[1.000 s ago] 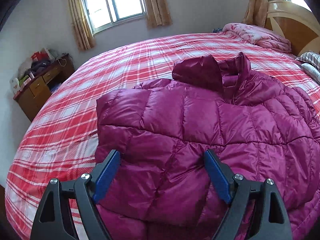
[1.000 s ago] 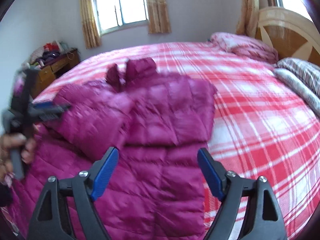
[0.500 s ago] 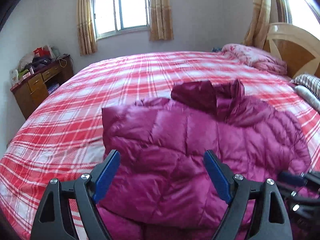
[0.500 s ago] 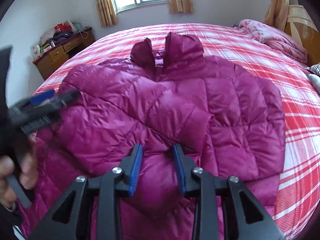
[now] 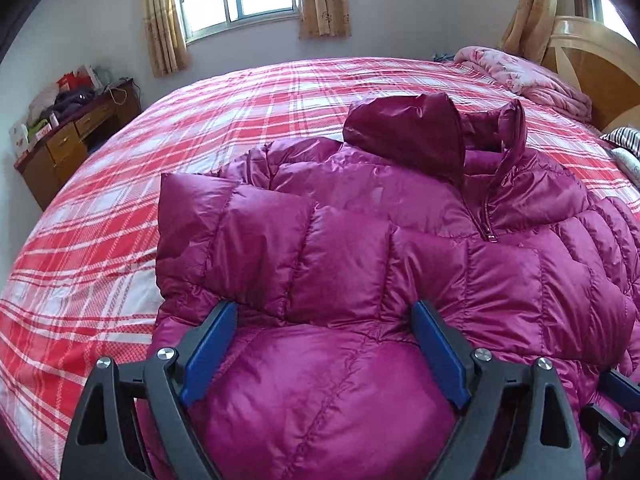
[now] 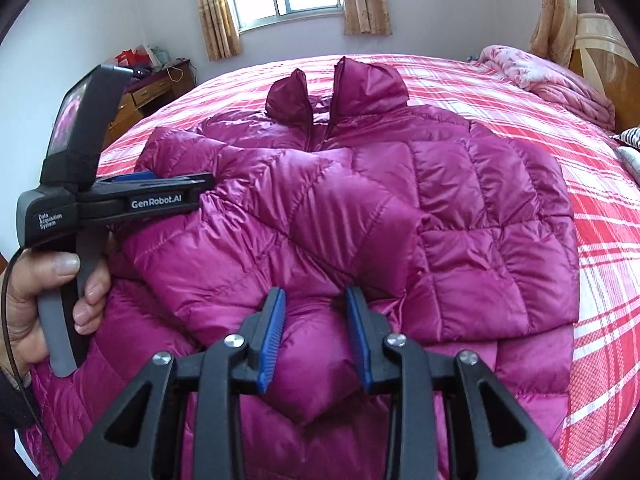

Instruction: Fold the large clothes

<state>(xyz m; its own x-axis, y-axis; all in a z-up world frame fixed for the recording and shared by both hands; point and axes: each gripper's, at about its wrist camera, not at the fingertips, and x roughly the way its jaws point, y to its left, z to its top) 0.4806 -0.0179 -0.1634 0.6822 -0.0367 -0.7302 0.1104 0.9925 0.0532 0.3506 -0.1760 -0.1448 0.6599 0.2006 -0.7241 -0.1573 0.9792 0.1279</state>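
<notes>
A magenta puffer jacket [image 5: 360, 248] lies front-up on the bed, collar toward the window, both sleeves folded across the chest. My left gripper [image 5: 324, 344] is open and empty, its jaws wide apart just above the jacket's left side. My right gripper [image 6: 316, 328] has its jaws partly closed around a puffed fold of the jacket [image 6: 400, 208] near its middle. The left gripper also shows in the right wrist view [image 6: 160, 188], held in a hand at the jacket's left edge.
The bed has a red and white plaid sheet [image 5: 120, 208]. A pink quilt [image 5: 532, 80] and a wooden headboard [image 5: 600, 64] are at the far right. A wooden dresser [image 5: 68, 144] with clutter stands at the left wall. A striped pillow [image 6: 630, 136] lies at the right edge.
My right gripper closed from wide open onto a fold of the jacket and has stayed there. My left gripper drifted over the jacket's left side, still open.
</notes>
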